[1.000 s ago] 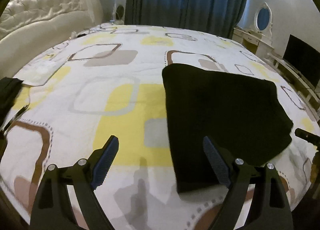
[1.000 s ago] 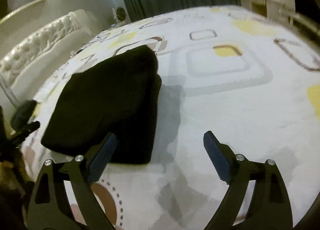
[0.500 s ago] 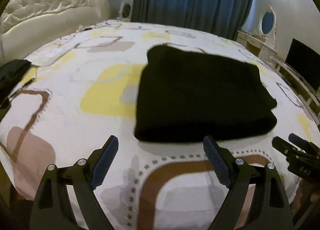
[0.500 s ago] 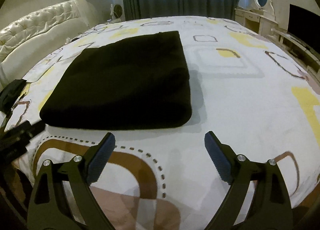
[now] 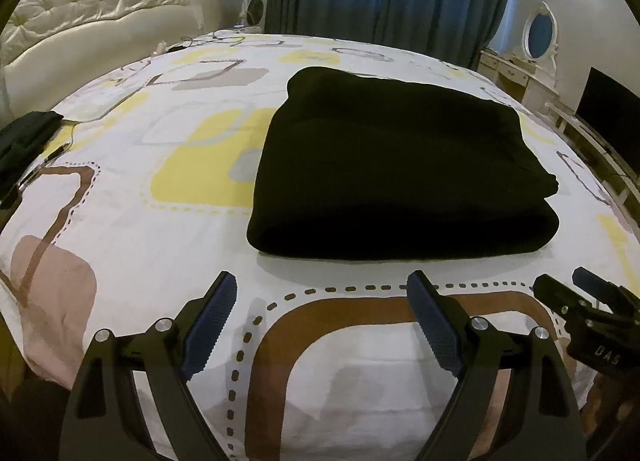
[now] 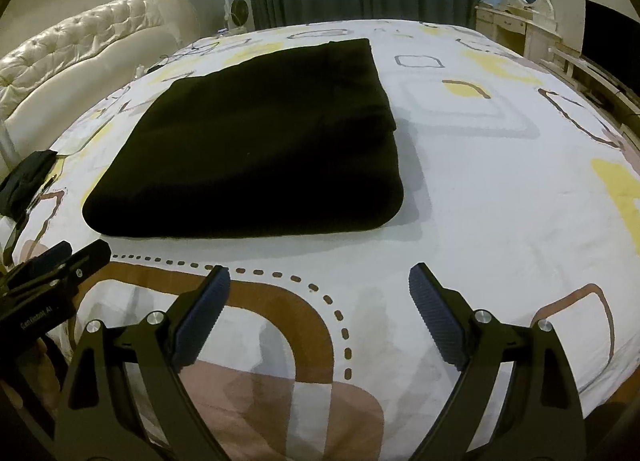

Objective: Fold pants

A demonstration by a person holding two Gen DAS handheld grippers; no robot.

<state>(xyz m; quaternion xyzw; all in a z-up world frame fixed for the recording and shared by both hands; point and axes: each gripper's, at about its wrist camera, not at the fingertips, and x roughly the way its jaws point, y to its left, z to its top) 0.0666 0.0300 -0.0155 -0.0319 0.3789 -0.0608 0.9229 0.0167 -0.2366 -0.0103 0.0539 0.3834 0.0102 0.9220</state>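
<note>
The pants (image 5: 400,165) lie folded in a thick black slab mid-bed (image 5: 120,221) — soft, limp, likely light; best pinched at the near fold. Both grippers — left (image 5: 322,319), right (image 6: 319,311) — hover short, jaws apart, empty.

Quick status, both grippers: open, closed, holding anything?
Left gripper: open, holding nothing, short of the folded black pants.
Right gripper: open, holding nothing, over the bedspread.

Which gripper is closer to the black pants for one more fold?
Neither clearly: the left hand-held gripper and right hand-held gripper both hover open before the folded pants, touching nothing.
</note>
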